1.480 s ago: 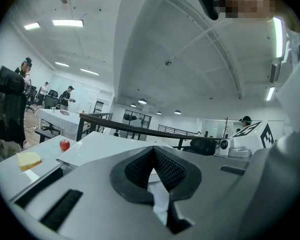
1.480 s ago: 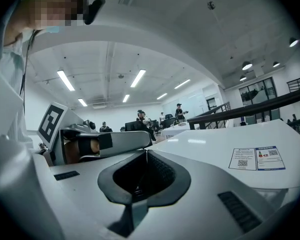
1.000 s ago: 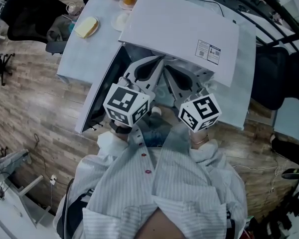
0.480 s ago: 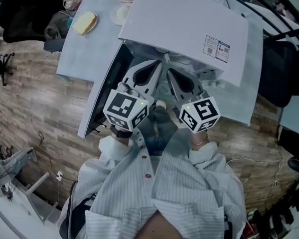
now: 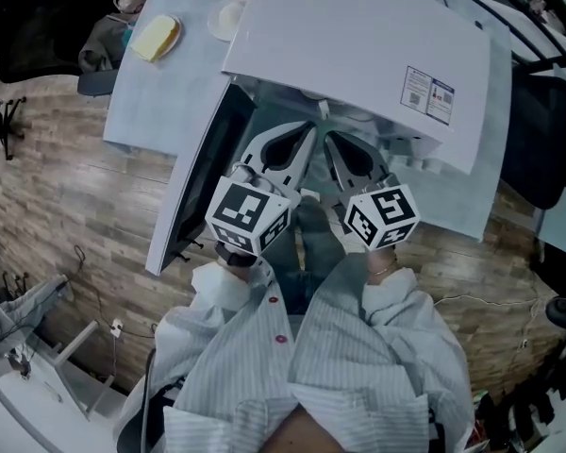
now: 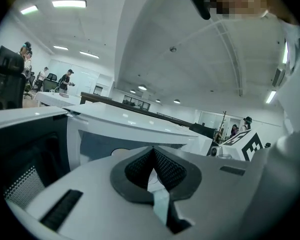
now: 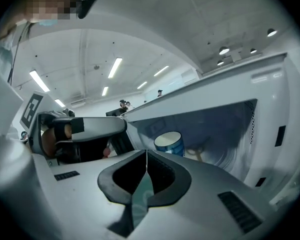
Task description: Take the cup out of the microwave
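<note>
Jaws of right gripper [image 7: 146,151] fully closed, nothing held; left gripper [image 6: 151,149] same. Both point side by side into open microwave [image 5: 358,55], door [image 5: 200,179] swung out to left, prob. lining up for reach-in. Cup [image 7: 168,143] stands upright inside, ahead of right gripper, untouched.

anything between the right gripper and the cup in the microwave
Nothing: in the right gripper view the stretch from the shut right gripper to the cup inside the open microwave is bare.
</note>
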Motion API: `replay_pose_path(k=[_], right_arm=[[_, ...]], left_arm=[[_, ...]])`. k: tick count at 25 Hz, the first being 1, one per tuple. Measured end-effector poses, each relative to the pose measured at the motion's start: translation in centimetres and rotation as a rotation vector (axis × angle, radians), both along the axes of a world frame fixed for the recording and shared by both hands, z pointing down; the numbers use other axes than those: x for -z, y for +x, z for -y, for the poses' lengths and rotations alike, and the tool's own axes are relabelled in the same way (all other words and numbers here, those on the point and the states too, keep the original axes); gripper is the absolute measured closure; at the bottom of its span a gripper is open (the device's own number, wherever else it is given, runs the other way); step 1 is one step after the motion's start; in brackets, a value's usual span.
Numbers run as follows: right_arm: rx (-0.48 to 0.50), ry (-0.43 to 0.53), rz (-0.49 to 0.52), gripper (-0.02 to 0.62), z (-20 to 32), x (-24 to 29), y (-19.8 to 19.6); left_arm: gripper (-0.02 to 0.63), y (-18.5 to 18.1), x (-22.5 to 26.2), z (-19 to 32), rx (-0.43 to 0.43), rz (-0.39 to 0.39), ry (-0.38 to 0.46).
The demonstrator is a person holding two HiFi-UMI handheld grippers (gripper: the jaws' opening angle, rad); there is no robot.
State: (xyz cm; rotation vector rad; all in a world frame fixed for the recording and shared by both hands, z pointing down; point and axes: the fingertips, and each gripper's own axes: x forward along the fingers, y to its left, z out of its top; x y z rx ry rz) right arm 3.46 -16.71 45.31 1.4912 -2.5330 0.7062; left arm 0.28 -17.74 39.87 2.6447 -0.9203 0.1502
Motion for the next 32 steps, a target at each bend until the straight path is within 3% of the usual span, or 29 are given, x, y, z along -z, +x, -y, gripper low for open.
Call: replay_pose_path(k=[26,27,29,32], right_arm=[[-0.027,0.064,-0.031,0.555,2.3,-3.7,1.4],[-0.02,0.062,-0.033,0.547,2.4,-3.9,1.4],[-0.006,0.052,-0.033,0.466,2.6,-4.2,1.2],[0.005,0.052,-0.033,0.452,3.0,-4.4,0.9]], left_arm=[[0.597,-1.1,-4.1,1.1,0.1,0.032,-0.047],[0.597,-1.2,-4.2,1.1,0.102,0.034,-0.049],[0.597,-1.3,-4.4,1.1,0.105,0.036,-0.053],[0.597,-1.7,-4.6,1.1,0.115,0.036,-0.06]])
